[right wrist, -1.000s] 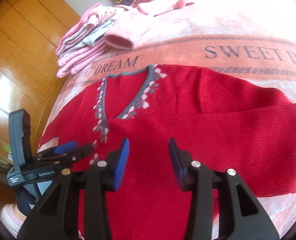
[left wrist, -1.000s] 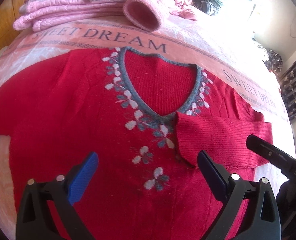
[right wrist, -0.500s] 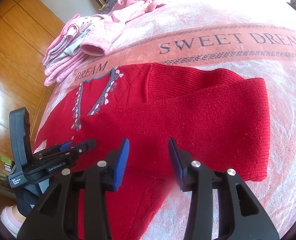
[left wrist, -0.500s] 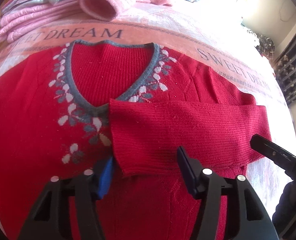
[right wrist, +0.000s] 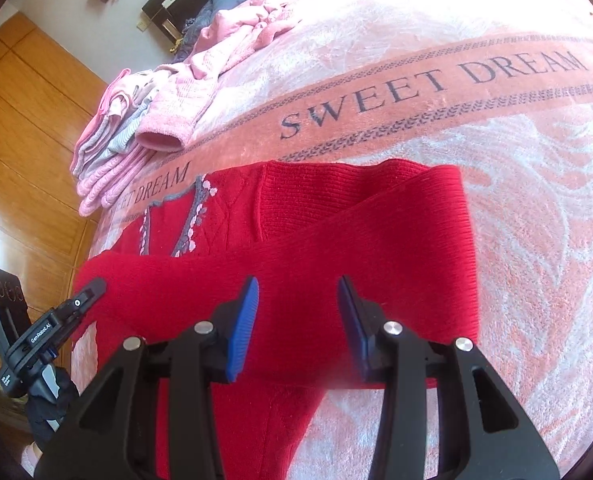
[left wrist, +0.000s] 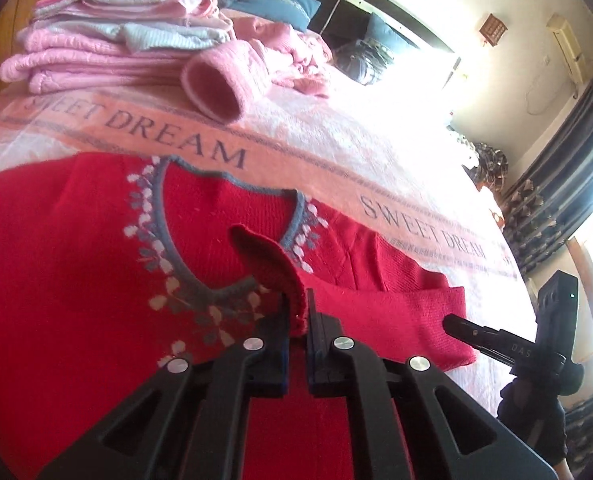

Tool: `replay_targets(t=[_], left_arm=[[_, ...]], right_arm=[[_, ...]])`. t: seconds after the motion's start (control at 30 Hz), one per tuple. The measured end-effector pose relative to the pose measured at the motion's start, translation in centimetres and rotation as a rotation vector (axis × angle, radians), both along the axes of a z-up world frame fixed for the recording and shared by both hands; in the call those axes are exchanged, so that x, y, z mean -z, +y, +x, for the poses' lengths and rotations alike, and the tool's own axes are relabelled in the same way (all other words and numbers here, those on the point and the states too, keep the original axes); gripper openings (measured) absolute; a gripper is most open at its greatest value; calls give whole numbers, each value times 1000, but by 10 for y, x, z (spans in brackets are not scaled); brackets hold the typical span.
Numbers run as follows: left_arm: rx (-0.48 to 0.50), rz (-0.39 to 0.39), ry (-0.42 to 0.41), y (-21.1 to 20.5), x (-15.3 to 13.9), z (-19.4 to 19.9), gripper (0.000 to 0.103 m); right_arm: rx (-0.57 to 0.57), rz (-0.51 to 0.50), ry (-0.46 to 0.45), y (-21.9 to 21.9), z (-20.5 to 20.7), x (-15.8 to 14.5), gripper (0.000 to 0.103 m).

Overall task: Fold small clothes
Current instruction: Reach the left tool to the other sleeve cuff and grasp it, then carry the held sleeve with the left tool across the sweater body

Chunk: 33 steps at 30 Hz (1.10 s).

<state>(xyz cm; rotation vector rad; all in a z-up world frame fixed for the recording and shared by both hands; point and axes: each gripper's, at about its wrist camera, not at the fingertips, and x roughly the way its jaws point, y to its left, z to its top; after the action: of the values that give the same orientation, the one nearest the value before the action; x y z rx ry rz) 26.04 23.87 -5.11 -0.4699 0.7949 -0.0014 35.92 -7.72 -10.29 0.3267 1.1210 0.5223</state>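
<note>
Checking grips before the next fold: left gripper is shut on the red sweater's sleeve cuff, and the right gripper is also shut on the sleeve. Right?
Partly. The left gripper is shut on the sleeve cuff, but the right gripper is open above the red sweater, gripping nothing, as the right wrist view shows.

The red sweater [left wrist: 68,264] is cut off at the left and bottom edges of the left wrist view, its hem out of sight. Its cuff [left wrist: 296,300] vanishes between the left gripper's [left wrist: 296,322] closed jaws. Beyond the sweater, the blanket [left wrist: 396,128] washes out in glare.
</note>
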Motion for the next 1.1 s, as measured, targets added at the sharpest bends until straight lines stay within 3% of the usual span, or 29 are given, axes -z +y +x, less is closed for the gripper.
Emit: replay_targets(t=[0.4, 0.57, 0.7, 0.77, 0.83, 0.9, 0.97, 1.1], left_arm=[[-267, 59, -6, 128, -10, -21, 5], [-307, 75, 45, 143, 12, -21, 5], [-295, 103, 160, 144, 45, -14, 6], [-299, 81, 231, 148, 66, -13, 6], [-305, 24, 234, 155, 74, -19, 8], [-324, 6, 232, 162, 65, -23, 12], [-347, -17, 177, 168, 44, -29, 13], [-333, 18, 70, 160, 3, -33, 13]], right_arm=[[-40, 22, 16, 18, 5, 3, 42], [-93, -14, 43, 38, 0, 16, 43], [-101, -86, 61, 46, -5, 28, 43], [-107, -104, 57, 48, -6, 29, 43], [-111, -107, 59, 48, -6, 27, 44], [-102, -95, 61, 47, -6, 24, 46], [-91, -52, 64, 44, -6, 18, 46], [-87, 18, 35, 46, -4, -4, 46]])
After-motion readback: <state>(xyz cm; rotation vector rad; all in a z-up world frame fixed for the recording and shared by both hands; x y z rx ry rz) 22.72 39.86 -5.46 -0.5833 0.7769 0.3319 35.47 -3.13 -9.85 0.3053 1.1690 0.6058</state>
